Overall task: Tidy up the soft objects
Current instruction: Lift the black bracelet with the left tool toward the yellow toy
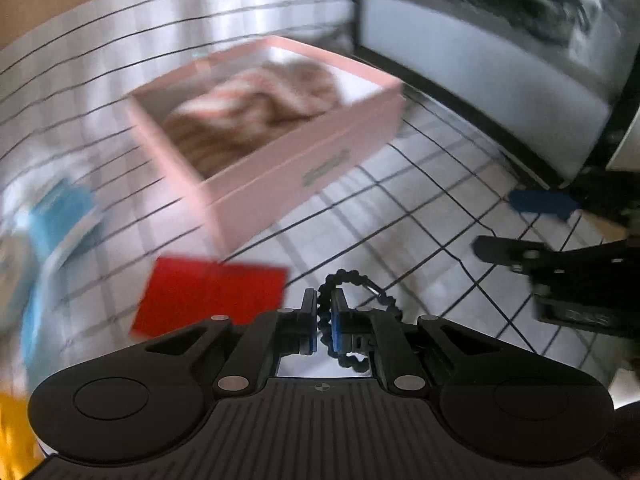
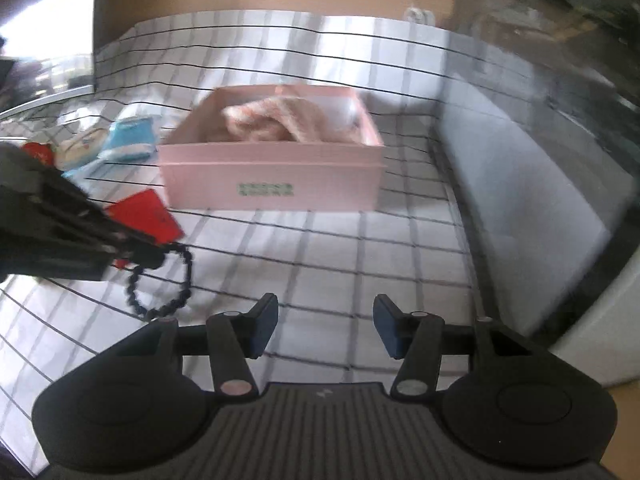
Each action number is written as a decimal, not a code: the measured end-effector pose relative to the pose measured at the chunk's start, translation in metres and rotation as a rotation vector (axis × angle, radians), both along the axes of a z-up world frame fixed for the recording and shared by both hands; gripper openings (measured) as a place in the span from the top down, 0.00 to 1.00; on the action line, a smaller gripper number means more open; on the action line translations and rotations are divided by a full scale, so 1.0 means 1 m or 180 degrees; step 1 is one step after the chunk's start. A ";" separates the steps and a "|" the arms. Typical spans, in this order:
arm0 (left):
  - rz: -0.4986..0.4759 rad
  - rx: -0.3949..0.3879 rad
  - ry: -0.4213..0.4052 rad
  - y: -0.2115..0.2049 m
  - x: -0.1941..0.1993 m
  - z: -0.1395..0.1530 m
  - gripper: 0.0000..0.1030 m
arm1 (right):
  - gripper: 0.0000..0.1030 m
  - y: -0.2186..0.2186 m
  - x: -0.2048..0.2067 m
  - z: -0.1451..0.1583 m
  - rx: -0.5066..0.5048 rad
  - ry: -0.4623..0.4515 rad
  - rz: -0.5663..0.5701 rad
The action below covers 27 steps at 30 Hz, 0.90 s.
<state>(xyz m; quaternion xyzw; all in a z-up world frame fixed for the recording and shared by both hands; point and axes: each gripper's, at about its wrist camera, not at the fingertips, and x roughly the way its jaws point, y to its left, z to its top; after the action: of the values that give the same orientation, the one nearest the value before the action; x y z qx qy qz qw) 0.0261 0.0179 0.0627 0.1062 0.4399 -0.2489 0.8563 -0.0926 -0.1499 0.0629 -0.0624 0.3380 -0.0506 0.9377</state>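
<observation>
Dangling from clamped left gripper (image 1: 325,326): black beaded elastic loop (image 2: 160,280); right gripper (image 2: 325,330) spread wide, level, facing pink cardboard box (image 2: 272,180) holding fuzzy fabric (image 2: 272,122).

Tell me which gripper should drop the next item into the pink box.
Left. The left gripper is already shut on the black beaded loop, with the pink box just ahead. The right gripper is open and holds nothing, so it would probably have to pick something up first.
</observation>
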 end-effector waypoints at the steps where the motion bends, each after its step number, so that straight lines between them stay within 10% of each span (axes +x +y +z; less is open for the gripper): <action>1: 0.0081 -0.0057 -0.0016 0.009 -0.005 0.005 0.91 | 0.48 0.005 0.004 0.000 0.0032 0.0009 0.0093; 10: 0.0870 -0.0436 -0.0169 0.099 -0.057 0.051 0.91 | 0.31 0.092 0.054 -0.009 -0.0167 0.0050 0.1444; 19: 0.1439 -0.0568 -0.0195 0.158 -0.090 0.059 0.91 | 0.18 0.109 0.115 -0.035 -0.0179 0.0251 0.1575; 25: 0.1552 -0.0639 -0.0084 0.171 -0.095 0.047 0.91 | 0.49 0.111 0.111 -0.030 -0.0045 0.0413 0.1606; 27: 0.1519 -0.0658 -0.0081 0.168 -0.093 0.045 0.91 | 0.77 0.116 0.102 -0.027 -0.0067 0.0415 0.1713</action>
<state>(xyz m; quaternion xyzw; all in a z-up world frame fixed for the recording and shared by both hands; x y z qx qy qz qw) -0.0672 0.1860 0.1079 -0.0856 0.4139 -0.0822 0.9026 0.0095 -0.0337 0.0361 -0.1629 0.3682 0.2010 0.8930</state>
